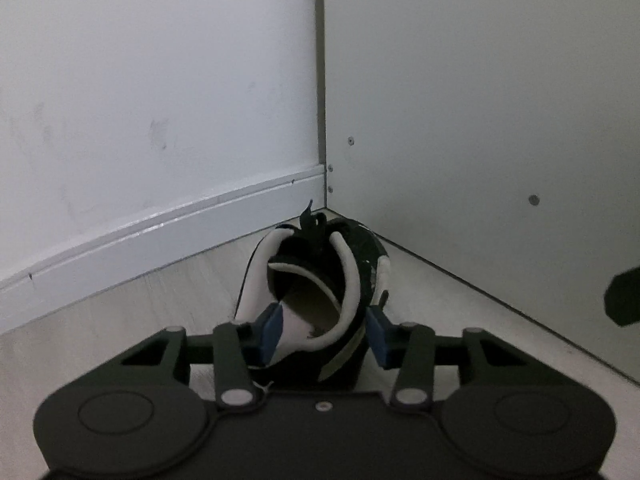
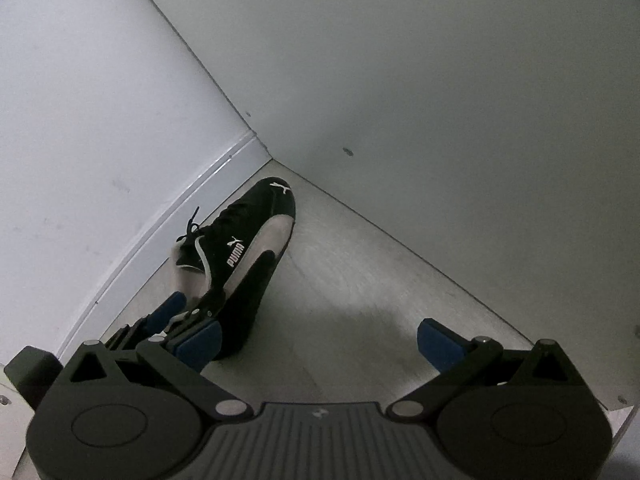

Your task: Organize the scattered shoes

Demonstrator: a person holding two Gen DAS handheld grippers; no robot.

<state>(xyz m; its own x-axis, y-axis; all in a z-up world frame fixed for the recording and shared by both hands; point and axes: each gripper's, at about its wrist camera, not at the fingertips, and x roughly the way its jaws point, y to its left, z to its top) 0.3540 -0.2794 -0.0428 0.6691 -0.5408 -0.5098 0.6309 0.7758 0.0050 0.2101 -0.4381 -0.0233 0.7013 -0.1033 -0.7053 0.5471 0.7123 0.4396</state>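
Against the corner at twelve o'clock lies the black suede sneaker (image 1: 320, 280); left gripper (image 1: 324, 332) jaws half-closed astride its heel, not yet pinching; centre before squeezing. Right gripper (image 2: 320, 344) gapes, empty.

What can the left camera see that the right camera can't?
Only the left view looks into the shoe from its heel, showing the insole between the left hand-held gripper's pads. Only the right view shows the PUMA word on the shoe's side and the open, empty right hand-held gripper. Both show the shoe on the floor in a white corner.
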